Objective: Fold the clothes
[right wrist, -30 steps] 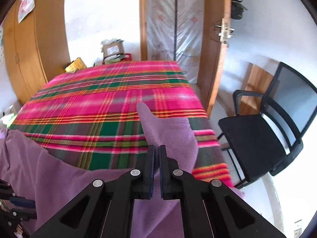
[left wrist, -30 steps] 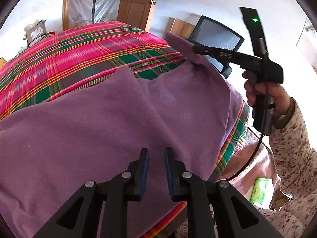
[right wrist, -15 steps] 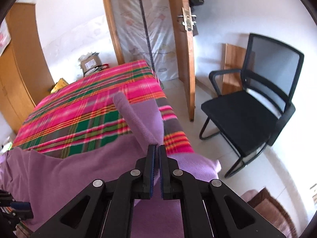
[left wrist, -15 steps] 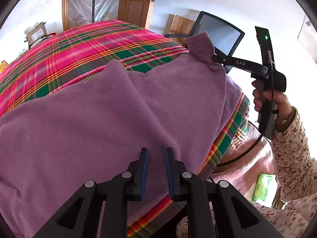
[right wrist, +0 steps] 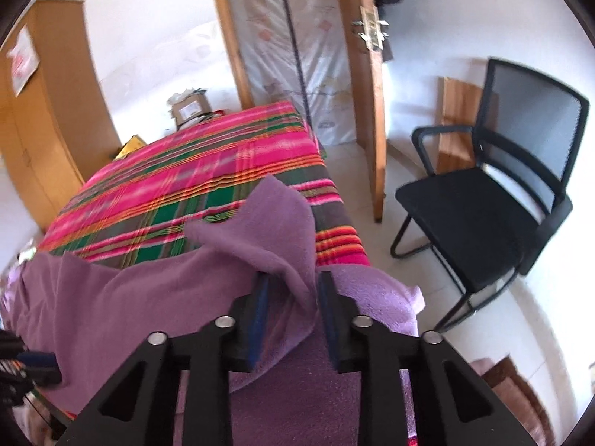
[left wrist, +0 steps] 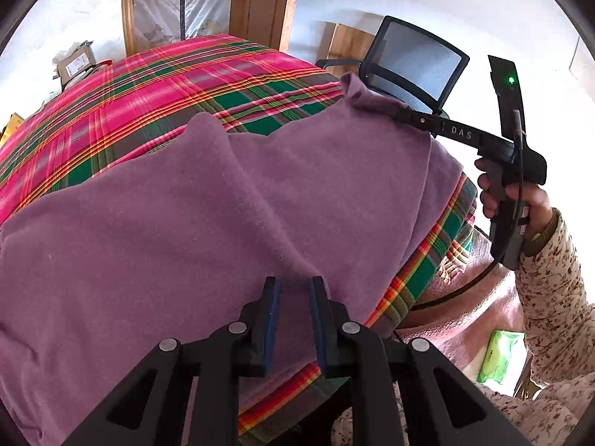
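Pink-and-green plaid-covered bed (left wrist: 156, 85) carries the purple fleece garment (left wrist: 178, 223), spread across its near edge and overhanging the corner. Right gripper (right wrist: 290, 290) jaws are opening, with a raised fold of fleece loose between them; left gripper (left wrist: 292, 297) sits part-closed, fleece between its pads, grip unclear. Risk: released fold slumps unevenly or slides off the corner.
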Tool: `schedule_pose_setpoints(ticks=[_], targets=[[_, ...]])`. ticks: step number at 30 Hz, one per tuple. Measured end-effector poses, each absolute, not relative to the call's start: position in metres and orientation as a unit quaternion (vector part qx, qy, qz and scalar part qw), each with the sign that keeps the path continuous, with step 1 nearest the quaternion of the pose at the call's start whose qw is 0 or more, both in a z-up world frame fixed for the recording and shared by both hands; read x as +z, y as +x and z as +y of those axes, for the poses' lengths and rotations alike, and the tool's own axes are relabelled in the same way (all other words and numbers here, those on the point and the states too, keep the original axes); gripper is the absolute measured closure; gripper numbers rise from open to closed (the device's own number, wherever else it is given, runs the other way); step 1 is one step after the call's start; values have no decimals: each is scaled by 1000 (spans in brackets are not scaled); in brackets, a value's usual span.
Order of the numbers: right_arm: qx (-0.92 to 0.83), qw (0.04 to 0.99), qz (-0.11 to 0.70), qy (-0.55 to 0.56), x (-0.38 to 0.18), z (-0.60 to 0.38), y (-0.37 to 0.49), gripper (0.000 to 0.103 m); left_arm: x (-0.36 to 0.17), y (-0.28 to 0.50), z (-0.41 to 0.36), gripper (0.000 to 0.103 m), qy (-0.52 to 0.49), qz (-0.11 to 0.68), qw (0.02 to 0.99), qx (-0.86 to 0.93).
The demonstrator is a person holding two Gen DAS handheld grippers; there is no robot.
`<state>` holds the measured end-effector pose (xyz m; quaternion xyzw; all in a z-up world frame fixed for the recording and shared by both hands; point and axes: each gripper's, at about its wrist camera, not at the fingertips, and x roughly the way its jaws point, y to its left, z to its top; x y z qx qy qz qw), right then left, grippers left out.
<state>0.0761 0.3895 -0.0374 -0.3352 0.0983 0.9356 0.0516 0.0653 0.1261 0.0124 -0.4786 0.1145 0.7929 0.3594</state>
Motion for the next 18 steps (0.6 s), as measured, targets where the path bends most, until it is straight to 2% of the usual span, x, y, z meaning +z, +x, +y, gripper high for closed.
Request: schedule_pose_setpoints(ticks=[2,9,12,18], targets=[[940,46,72,-331,-36,382,75,73,13,66,128,86,-479,117,358,793],[935,65,-136,-321,-38,334,59,71,13,69,132,86,-481,121,355,792],[926,62,-190,-321,-44,319,52,71,13,70,135,84,-482,123,355,792],[916,54,-195,-347,-48,319,34,71,12,71,136,83,-485,123,354,790]])
